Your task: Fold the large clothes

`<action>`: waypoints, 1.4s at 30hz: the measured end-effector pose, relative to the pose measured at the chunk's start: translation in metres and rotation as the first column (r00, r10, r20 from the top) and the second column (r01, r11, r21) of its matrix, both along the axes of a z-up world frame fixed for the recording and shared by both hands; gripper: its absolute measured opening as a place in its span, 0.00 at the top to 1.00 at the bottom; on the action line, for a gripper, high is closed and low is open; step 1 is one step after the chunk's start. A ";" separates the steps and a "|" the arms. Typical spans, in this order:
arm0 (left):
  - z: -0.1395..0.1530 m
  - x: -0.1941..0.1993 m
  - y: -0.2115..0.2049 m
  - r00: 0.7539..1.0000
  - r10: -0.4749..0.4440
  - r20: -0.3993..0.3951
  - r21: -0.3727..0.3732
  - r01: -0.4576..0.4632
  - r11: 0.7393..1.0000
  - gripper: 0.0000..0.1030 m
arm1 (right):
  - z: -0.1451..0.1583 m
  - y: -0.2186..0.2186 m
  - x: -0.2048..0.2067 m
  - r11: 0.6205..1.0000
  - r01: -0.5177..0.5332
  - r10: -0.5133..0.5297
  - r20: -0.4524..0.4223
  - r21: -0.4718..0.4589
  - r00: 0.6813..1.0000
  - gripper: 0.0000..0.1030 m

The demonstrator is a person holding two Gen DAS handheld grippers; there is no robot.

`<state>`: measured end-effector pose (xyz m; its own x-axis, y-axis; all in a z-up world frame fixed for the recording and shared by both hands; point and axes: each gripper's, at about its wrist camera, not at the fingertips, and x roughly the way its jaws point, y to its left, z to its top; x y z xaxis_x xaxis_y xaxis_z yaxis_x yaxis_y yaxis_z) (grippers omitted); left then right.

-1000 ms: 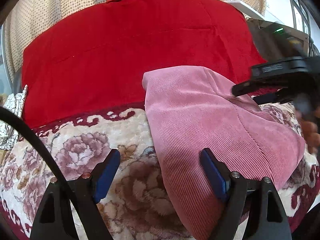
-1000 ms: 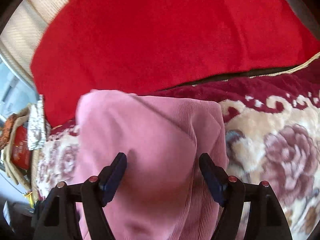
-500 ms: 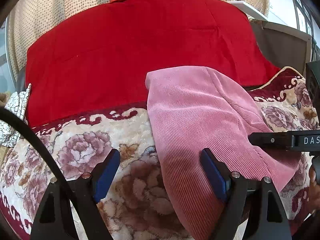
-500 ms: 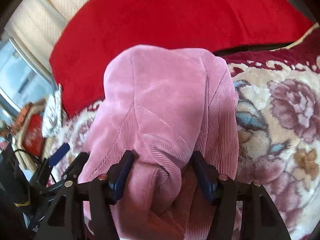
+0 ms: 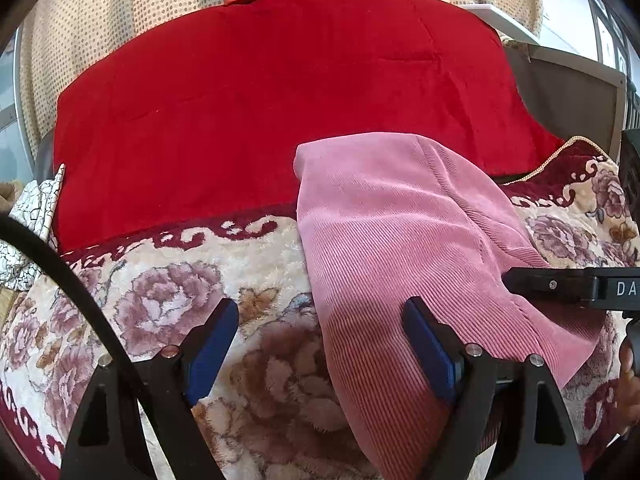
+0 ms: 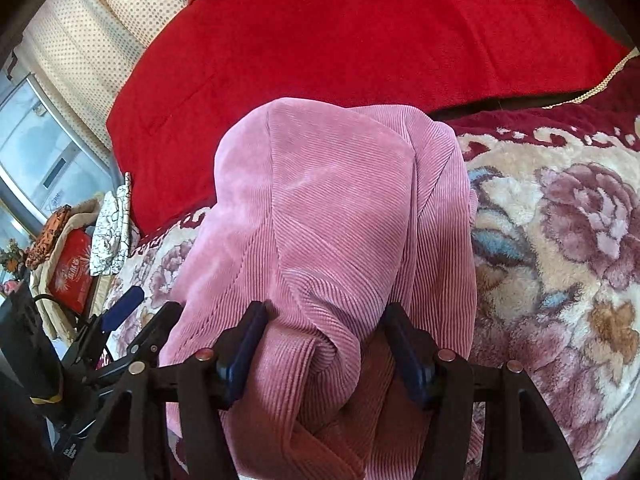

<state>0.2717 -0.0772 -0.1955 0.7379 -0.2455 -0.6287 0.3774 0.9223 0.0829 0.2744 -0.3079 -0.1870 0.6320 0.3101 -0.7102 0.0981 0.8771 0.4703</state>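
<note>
Floral blanket [image 6: 560, 240], right tool [image 6: 320, 344] pinching pink garment [image 6: 320, 220]

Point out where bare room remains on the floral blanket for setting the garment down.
Free: floral blanket left of the pink corduroy garment, below the red quilt; also right of it. Crowded: both grippers at the garment's near end.

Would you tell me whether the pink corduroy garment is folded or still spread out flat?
Folded: the pink corduroy garment lies doubled in a narrow stack on the floral blanket, layered edges showing at its right side.

Dotted cream curtain [image 5: 132, 28], sunlit window [image 6: 36, 148]
</note>
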 end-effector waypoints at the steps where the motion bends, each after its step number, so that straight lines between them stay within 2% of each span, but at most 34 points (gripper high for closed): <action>1: 0.000 0.000 0.000 1.000 0.000 0.000 0.000 0.000 1.000 0.18 | 0.001 -0.001 -0.001 1.000 0.001 -0.001 -0.002 0.003 1.000 0.38; 7: 0.009 0.000 0.003 1.000 0.007 0.025 0.013 -0.008 1.000 0.17 | 0.016 -0.006 -0.006 1.000 0.006 -0.006 -0.008 0.022 1.000 0.38; 9: 0.019 0.000 0.014 0.998 0.033 0.056 -0.030 -0.031 0.999 0.17 | 0.033 -0.008 -0.011 1.000 0.014 -0.015 0.046 0.012 0.999 0.38; 12: 0.023 0.009 0.029 0.997 0.079 0.026 -0.104 -0.076 0.992 0.17 | 0.056 -0.009 -0.018 1.000 0.019 -0.021 0.153 0.013 0.988 0.38; 14: 0.019 0.015 0.031 0.995 0.098 -0.004 -0.105 -0.098 0.990 0.17 | 0.064 -0.008 -0.018 1.000 0.027 -0.029 0.193 0.013 0.981 0.38; 15: 0.013 0.017 0.028 0.995 0.102 -0.018 -0.079 -0.103 0.992 0.17 | 0.063 -0.007 -0.016 1.000 0.024 -0.026 0.197 0.015 0.980 0.38; 18: -0.004 0.018 0.013 0.995 0.091 -0.035 0.026 -0.090 0.996 0.17 | 0.040 0.000 0.001 0.999 -0.006 0.001 0.116 0.043 0.993 0.38; 20: -0.002 0.016 0.012 0.996 0.092 -0.014 0.026 -0.092 0.995 0.17 | 0.008 0.004 0.016 0.998 -0.015 0.015 -0.003 0.059 1.000 0.38; 22: -0.002 0.015 0.014 0.996 0.092 -0.014 0.024 -0.091 0.996 0.17 | 0.003 0.002 0.015 0.996 0.000 -0.001 0.010 0.087 1.000 0.38; 34: -0.002 0.018 0.016 0.995 0.095 -0.032 0.007 -0.095 0.995 0.17 | 0.041 0.002 -0.024 0.999 -0.049 0.047 0.092 0.019 0.995 0.38; 36: -0.002 0.018 0.016 0.995 0.096 -0.031 0.007 -0.095 0.995 0.17 | 0.035 0.005 -0.022 0.998 -0.065 0.065 0.060 0.007 0.996 0.38; 37: -0.002 0.019 0.016 0.995 0.095 -0.031 0.009 -0.095 0.995 0.17 | 0.025 0.006 -0.018 0.997 -0.072 0.072 0.018 0.001 0.997 0.38; 39: -0.003 0.018 0.014 0.995 0.097 -0.024 0.018 -0.097 0.995 0.17 | 0.004 0.004 -0.011 0.995 -0.073 0.075 -0.036 0.064 0.997 0.38; 40: -0.003 0.018 0.014 0.995 0.097 -0.023 0.015 -0.097 0.995 0.17 | 0.001 0.000 -0.011 0.993 -0.062 0.066 -0.033 0.100 0.997 0.38; 42: -0.003 0.018 0.015 0.995 0.098 -0.024 0.013 -0.097 0.995 0.17 | 0.003 -0.001 -0.010 0.993 -0.071 0.075 -0.033 0.096 0.997 0.38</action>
<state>0.2895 -0.0621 -0.1981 0.7420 -0.1655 -0.6497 0.2877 0.9539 0.0856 0.2643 -0.3092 -0.1838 0.5792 0.4212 -0.6979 0.0541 0.8344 0.5485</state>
